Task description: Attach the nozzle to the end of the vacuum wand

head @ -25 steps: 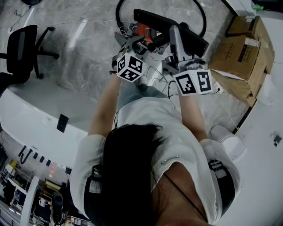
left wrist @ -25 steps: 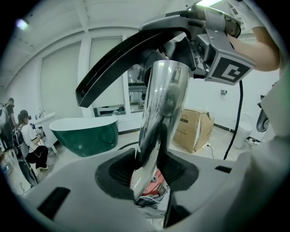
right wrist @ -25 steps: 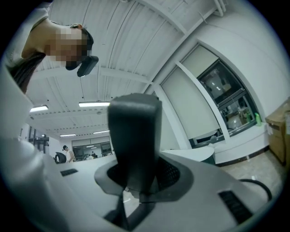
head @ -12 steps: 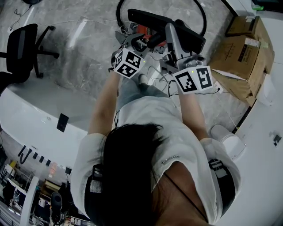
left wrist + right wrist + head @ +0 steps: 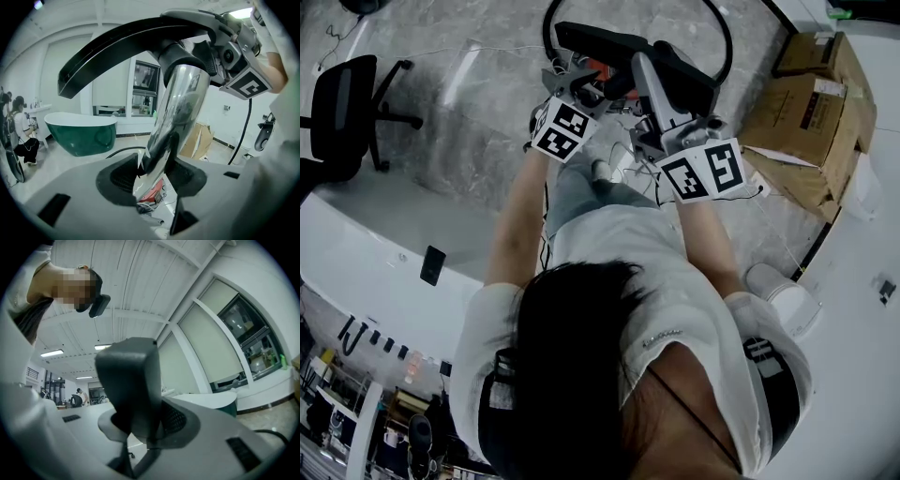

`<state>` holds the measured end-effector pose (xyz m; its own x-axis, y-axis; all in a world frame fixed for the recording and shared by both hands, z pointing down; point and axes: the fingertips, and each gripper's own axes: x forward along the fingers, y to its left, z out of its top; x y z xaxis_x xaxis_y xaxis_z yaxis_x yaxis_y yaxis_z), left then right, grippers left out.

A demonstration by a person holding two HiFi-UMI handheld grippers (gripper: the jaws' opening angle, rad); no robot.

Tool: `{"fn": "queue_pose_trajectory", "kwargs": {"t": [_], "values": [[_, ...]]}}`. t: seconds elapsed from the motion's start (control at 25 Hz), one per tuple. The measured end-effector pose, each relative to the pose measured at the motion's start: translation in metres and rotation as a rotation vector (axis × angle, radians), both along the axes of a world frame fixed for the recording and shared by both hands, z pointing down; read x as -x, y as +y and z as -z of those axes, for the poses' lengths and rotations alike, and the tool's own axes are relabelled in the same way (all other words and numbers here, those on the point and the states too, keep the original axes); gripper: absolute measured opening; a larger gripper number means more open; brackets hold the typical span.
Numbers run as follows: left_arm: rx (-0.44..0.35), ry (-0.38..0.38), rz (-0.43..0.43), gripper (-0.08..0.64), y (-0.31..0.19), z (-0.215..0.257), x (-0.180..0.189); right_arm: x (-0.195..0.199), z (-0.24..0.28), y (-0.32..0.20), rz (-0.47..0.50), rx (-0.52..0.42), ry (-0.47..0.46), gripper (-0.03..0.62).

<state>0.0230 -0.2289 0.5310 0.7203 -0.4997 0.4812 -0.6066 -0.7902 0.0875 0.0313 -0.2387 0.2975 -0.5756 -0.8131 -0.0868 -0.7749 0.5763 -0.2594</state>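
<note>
Nozzle (image 5: 131, 385) in the right gripper (image 5: 140, 422), on the end of the chrome wand (image 5: 180, 108)

Noted black, elongated, curved nozzle (image 5: 122, 42) held aloft, gripped in right claw (image 5: 140, 427). Noted vacuum wand (image 5: 180, 103) as polished chrome tube, steeply tilted, top end seated in nozzle's black neck, lower end between left claw (image 5: 157, 173) pads, jaws just opened wider.

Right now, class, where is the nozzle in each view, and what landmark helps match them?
Head view: nozzle, a black bar at top centre.
Left gripper view: nozzle, a wide black arc across the top.
Right gripper view: nozzle, a black block at centre, between the jaws.
Landmark: the tub, at left in the left gripper view and at right in the right gripper view.
</note>
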Motion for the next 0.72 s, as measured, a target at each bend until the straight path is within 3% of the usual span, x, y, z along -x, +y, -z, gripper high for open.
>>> {"fn": "queue_pose_trajectory", "kwargs": {"t": [0.44, 0.72], "values": [[0.024, 0.060, 0.021, 0.183, -0.014, 0.007, 0.000, 0.020, 0.013, 0.011, 0.015, -0.096, 0.118, 0.140], [0.024, 0.076, 0.016, 0.184, -0.021, 0.008, -0.008, 0.020, 0.015, 0.011, 0.013, -0.111, 0.140, 0.143]]}}
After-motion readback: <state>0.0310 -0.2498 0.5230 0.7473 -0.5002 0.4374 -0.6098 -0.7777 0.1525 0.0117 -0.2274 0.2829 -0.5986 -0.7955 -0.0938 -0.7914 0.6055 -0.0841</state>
